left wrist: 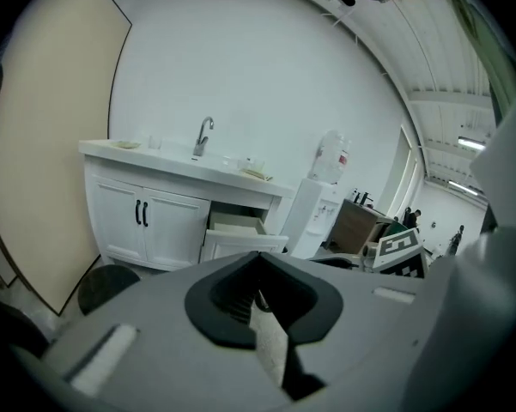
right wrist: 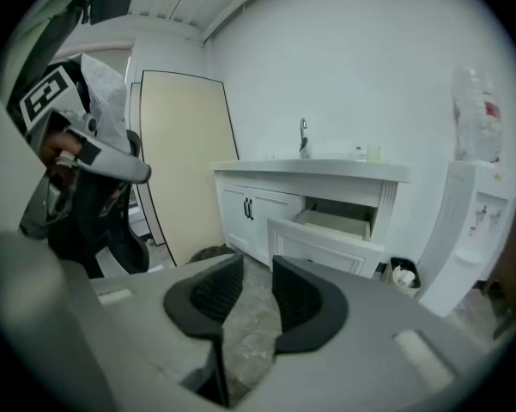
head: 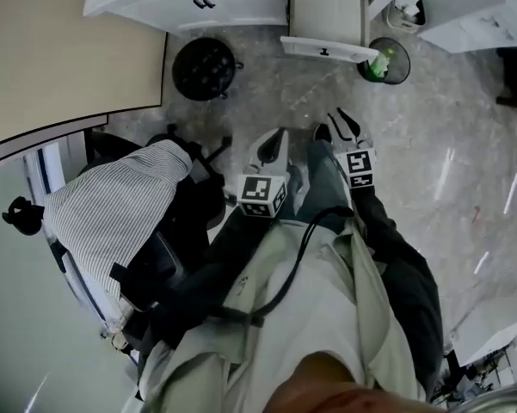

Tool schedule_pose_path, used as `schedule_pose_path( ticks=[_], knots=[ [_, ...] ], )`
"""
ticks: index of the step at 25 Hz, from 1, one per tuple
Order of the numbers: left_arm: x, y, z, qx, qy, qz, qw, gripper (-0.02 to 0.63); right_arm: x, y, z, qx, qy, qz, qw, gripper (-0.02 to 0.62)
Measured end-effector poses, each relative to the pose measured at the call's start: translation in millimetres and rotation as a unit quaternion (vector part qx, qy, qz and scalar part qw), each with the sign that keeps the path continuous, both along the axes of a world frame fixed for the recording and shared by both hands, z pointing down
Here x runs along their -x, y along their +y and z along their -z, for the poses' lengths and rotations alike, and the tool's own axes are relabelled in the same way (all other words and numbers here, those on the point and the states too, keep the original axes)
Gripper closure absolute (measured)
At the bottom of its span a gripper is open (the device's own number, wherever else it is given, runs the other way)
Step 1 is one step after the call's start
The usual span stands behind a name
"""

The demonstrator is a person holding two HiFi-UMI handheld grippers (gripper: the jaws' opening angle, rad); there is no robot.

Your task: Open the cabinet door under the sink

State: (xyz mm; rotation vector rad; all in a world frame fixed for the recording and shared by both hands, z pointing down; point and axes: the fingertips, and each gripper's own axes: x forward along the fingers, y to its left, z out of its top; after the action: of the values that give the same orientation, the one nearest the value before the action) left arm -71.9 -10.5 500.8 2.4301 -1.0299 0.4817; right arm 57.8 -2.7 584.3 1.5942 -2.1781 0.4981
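we held the left gripper (left wrist: 258,257) with its ribbed black pads closed tip to tip, nothing caught in them. the right gripper (right wrist: 251,269) had its jaws apart, and only the veined grey stone floor (head: 267,93) showed through the gap. both hung in the air, well apart from the vanity. in the head view the cabinet doors (head: 189,5) lay at about eleven o'clock from the grippers. they were a flat white panelled pair under the sink, both shut, with two slim black bar handles (left wrist: 141,214) side by side. a curved chrome faucet (left wrist: 203,136) stood above them. at their three o'clock a boxy white drawer (right wrist: 330,228) stood pulled out. a round black dimpled thing (head: 204,67) sat on the floor before the doors, and a striped cloth (head: 112,213) draped a dark chair at our nine o'clock.
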Motion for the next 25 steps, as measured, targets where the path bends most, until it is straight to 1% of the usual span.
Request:
schedule_pose_path(
  ticks=[3,6,8,11,16,19,25],
  knots=[
    [-7.6,11.0,33.0,-0.020,0.008,-0.021,0.9995,0.598,7.7,19.0,36.5,-0.011,-0.021,-0.003,1.000,0.483],
    [-10.3,11.1,62.4,-0.046,0.024,-0.040,0.9978,0.598,10.6,23.5,70.6,-0.033,-0.028,-0.014,0.999,0.483],
    [-7.1,9.9,72.5,-0.054,0.030,-0.041,0.9972,0.598,11.4,26.2,94.4,-0.053,-0.029,-0.020,0.998,0.483],
    [-2.4,5.8,79.0,-0.056,0.033,-0.026,0.9975,0.598,10.4,32.6,124.2,-0.073,-0.033,-0.021,0.997,0.483],
    [-6.1,-6.3,86.0,-0.068,0.031,-0.017,0.9970,0.598,4.7,40.8,145.1,-0.084,-0.032,-0.020,0.996,0.483],
    [-7.3,-10.9,86.5,-0.069,0.027,-0.009,0.9972,0.598,3.7,40.7,148.5,-0.083,-0.030,-0.011,0.996,0.483],
    [-11.7,-22.0,85.7,-0.076,0.020,-0.007,0.9969,0.598,8.7,30.1,148.7,-0.084,-0.024,0.014,0.996,0.483]
  ],
)
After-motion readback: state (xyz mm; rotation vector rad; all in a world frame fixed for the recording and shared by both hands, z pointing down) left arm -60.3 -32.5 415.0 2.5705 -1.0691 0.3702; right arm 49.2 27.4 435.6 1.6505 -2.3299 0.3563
